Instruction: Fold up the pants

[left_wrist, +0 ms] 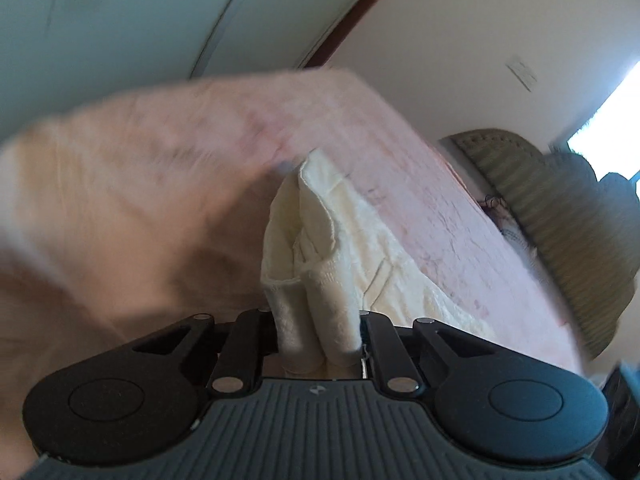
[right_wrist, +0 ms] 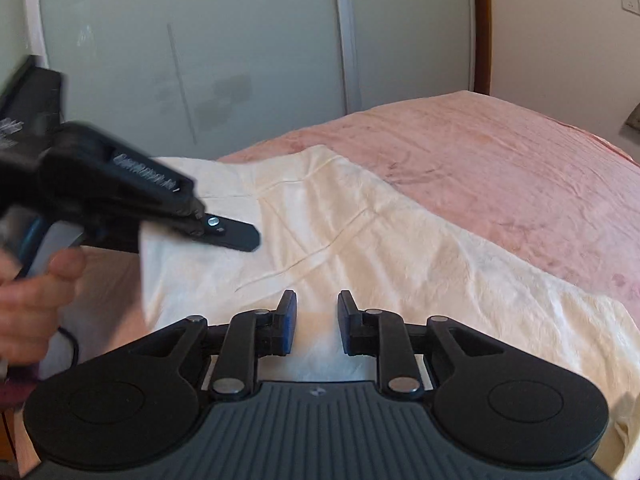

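One pants (right_wrist: 360,240); two tongs: left (left_wrist: 320,344) clamping, right (right_wrist: 317,320) parted.

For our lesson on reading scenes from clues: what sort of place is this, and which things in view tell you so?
Most likely a bedroom. A bed with a pink bedspread fills the view, cream pants lie spread on it, and tall sliding closet doors stand behind. A striped cushion sits near a window.

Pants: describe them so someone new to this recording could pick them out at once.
Find the bed under its pink cover, in front of the frosted sliding doors. The pants lie spread across its near side, one bunched edge pinched in the left tool. They are the only cream, crinkled cloth with stitched seams; everything around them is pink.
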`<action>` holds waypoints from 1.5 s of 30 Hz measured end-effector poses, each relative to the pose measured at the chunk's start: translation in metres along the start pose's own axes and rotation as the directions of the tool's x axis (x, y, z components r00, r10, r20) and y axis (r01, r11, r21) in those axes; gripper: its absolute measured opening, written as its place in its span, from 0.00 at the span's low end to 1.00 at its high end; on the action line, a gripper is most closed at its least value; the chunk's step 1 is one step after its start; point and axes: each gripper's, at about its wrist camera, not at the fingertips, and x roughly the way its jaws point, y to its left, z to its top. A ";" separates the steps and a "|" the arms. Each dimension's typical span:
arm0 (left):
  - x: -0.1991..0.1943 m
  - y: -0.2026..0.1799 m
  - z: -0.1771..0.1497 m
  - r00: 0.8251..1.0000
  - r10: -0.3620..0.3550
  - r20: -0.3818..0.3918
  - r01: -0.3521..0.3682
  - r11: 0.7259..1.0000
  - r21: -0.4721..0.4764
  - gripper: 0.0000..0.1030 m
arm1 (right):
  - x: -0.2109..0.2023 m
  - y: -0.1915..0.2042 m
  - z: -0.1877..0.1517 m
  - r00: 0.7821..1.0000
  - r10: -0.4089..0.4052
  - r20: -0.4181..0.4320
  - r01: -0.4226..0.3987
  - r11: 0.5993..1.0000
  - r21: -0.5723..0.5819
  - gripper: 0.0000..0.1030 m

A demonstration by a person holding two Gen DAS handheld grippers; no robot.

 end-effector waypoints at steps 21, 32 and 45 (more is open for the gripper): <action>-0.056 -0.211 -0.082 0.967 -0.241 0.080 0.165 0.837 0.521 0.11 | -0.129 -0.096 -0.045 0.911 0.006 0.411 -0.163 0.924 0.347 0.21; -0.038 -0.258 -0.136 0.952 -0.305 -0.011 0.253 0.769 0.587 0.11 | -0.181 -0.129 -0.106 0.877 -0.130 0.462 -0.139 0.853 0.503 0.21; -0.021 -0.293 -0.163 0.938 -0.333 -0.091 0.315 0.716 0.623 0.12 | -0.207 -0.158 -0.140 0.855 -0.217 0.470 -0.115 0.806 0.581 0.21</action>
